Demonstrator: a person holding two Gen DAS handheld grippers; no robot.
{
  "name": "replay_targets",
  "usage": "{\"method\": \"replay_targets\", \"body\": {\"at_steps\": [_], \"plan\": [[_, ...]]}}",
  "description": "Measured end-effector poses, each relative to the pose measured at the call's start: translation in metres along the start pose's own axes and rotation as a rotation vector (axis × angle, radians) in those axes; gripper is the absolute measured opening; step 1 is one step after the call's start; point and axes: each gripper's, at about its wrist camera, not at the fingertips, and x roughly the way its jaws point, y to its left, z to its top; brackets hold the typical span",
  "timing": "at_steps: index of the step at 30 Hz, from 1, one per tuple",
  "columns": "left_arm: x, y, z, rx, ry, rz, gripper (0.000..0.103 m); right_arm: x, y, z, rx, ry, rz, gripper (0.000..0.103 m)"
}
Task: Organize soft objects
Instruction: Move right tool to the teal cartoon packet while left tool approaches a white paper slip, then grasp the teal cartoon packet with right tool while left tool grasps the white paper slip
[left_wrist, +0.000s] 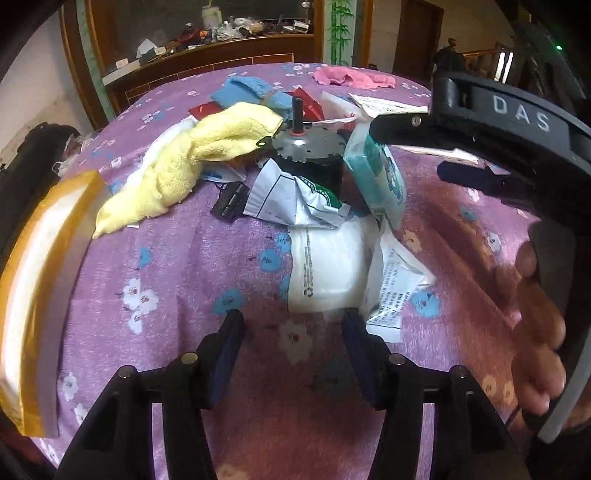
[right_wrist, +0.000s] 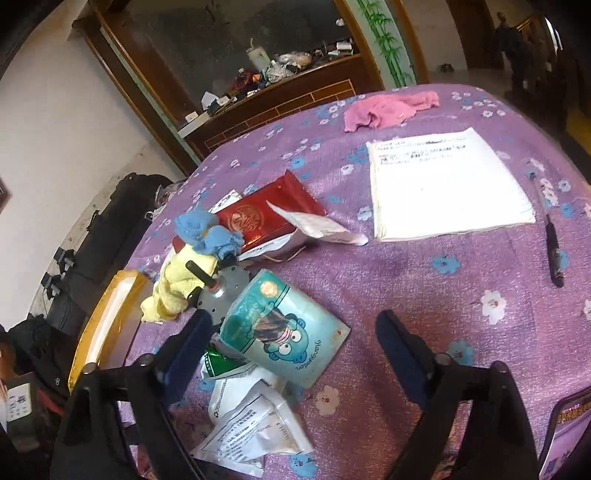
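Yellow towel (left_wrist: 184, 166) lies beside the teal packet (right_wrist: 288, 328).

Bare purple counter (right_wrist: 424, 280) lies open between the notepad (right_wrist: 448, 184) and teal packet (right_wrist: 286, 328), while heaped towels, wrappers and a motor (left_wrist: 310, 147) crowd the left.

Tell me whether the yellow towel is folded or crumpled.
Crumpled. The yellow towel lies bunched in an uneven heap on the purple tablecloth, one end draped against the metal motor, with no flat folded edges.
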Motion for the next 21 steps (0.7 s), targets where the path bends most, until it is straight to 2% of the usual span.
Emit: {"method": "replay_targets", "body": {"at_steps": [2, 4, 11, 15, 17, 20, 21], "plan": [[0.004, -0.003, 0.003, 0.011, -0.002, 0.005, 0.058, 0.004, 0.002, 0.000, -0.011, 0.011, -0.018, 0.086], [0.004, -0.006, 0.003, 0.021, -0.003, -0.002, 0.055, 0.011, 0.000, -0.002, -0.010, 0.030, -0.035, 0.079], [-0.003, 0.000, -0.002, 0.004, -0.010, -0.053, 0.053, 0.021, 0.001, -0.004, -0.021, 0.055, -0.029, 0.072], [-0.012, 0.001, -0.005, -0.001, -0.019, -0.109, 0.053, 0.021, 0.002, -0.004, -0.021, 0.055, -0.010, 0.059], [-0.016, -0.006, -0.006, 0.019, -0.043, -0.107, 0.053, 0.019, 0.004, -0.004, -0.027, 0.055, -0.004, 0.052], [-0.013, -0.017, 0.000, 0.054, -0.035, -0.133, 0.053, 0.020, 0.003, -0.004, -0.017, 0.051, 0.004, 0.052], [-0.013, -0.019, 0.002, 0.065, -0.034, -0.139, 0.053, 0.019, 0.002, -0.004, -0.003, 0.051, 0.011, 0.055]]}}
